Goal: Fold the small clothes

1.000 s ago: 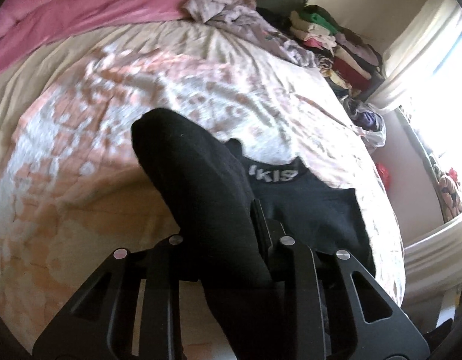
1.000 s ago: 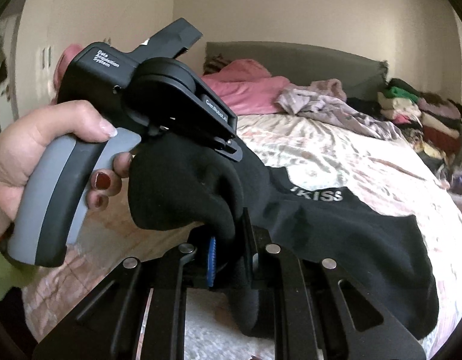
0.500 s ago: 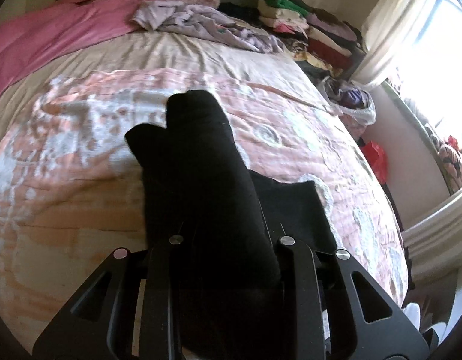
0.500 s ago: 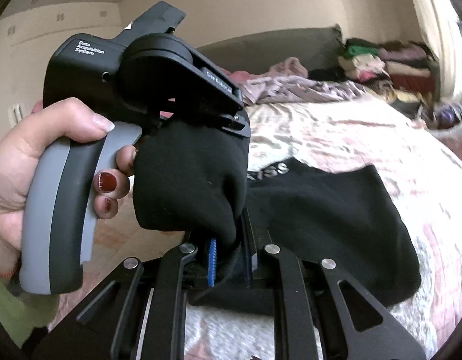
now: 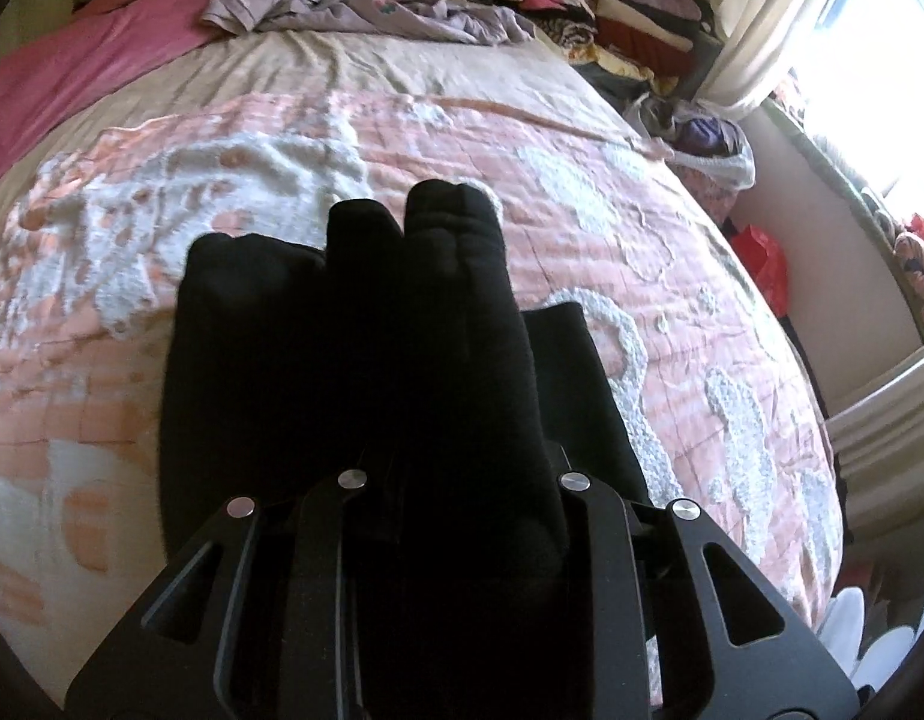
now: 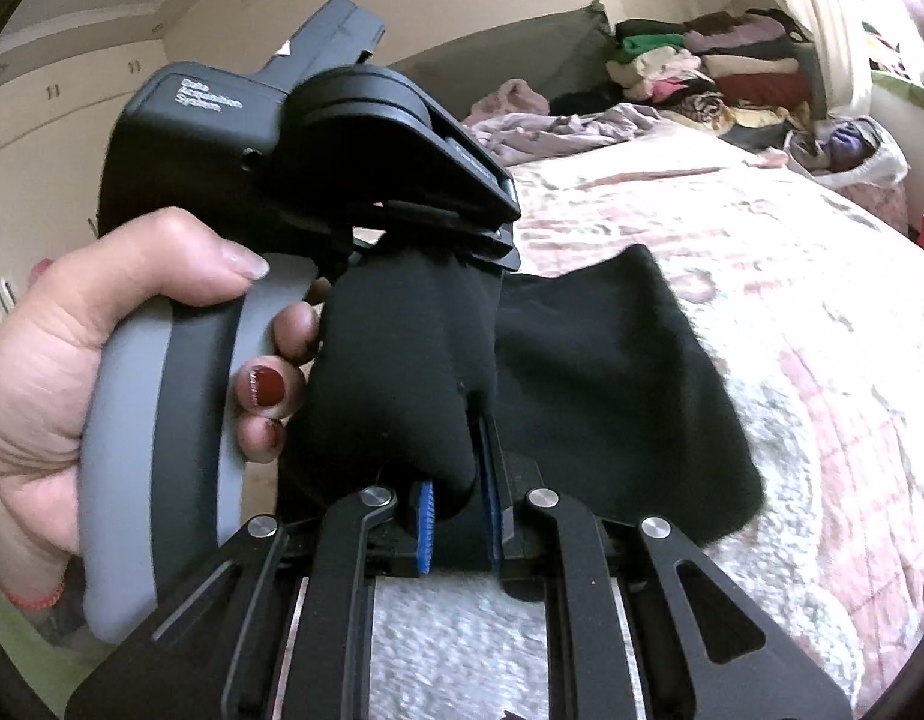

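Observation:
A small black garment (image 5: 366, 360) hangs bunched between both grippers above the pink-and-white bedspread (image 5: 612, 228). In the left wrist view the cloth drapes over my left gripper (image 5: 456, 480) and hides its fingertips; the jaws are shut on a fold of it. In the right wrist view a hand (image 6: 72, 348) holds the left gripper (image 6: 438, 252), with cloth clamped at its jaws. My right gripper (image 6: 456, 516) is closing, its blue pads pinching another fold of the black garment (image 6: 612, 390). The free part of the garment trails right onto the bed.
A pink blanket (image 5: 102, 60) and a heap of lilac clothes (image 5: 354, 6) lie at the head of the bed. A stack of folded clothes (image 5: 612, 18) and a white bag (image 5: 708, 144) sit by the curtain on the right.
Both grippers have carried the black garment sideways across the bed and slightly lower. The lettered waistband has gone out of sight and the cloth is more bunched. The right view has rolled.

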Action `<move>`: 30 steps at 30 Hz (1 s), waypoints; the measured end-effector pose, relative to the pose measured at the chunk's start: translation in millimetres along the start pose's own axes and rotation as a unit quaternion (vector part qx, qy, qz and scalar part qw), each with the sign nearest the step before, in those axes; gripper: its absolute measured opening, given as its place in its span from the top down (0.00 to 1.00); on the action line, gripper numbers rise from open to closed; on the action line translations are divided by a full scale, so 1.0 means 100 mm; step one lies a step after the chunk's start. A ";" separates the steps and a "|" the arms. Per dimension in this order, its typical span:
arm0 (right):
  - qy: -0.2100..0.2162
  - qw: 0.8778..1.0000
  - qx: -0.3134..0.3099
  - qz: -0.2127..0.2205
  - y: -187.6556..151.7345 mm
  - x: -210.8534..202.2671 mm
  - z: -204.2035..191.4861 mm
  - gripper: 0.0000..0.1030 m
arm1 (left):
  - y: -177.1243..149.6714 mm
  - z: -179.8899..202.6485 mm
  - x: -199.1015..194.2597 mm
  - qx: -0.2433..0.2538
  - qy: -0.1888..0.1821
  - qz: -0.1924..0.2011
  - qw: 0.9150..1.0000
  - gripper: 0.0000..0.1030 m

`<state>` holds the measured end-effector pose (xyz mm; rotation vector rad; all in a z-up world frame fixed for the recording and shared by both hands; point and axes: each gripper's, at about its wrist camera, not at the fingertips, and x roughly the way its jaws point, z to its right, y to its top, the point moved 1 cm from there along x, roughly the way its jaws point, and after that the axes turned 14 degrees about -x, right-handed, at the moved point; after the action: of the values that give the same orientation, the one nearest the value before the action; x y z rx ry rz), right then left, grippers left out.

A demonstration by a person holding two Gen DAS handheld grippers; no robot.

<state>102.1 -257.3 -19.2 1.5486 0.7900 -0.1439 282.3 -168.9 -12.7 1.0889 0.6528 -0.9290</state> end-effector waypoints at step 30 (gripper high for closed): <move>0.005 0.995 0.092 -0.044 -0.25 0.01 0.50 0.85 | -0.04 -0.09 -0.12 -0.014 -0.087 0.000 0.996 0.39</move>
<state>106.9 -304.5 -48.1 1.6898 0.8745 -0.2809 273.4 -157.7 -7.6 0.9702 0.5201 -1.0000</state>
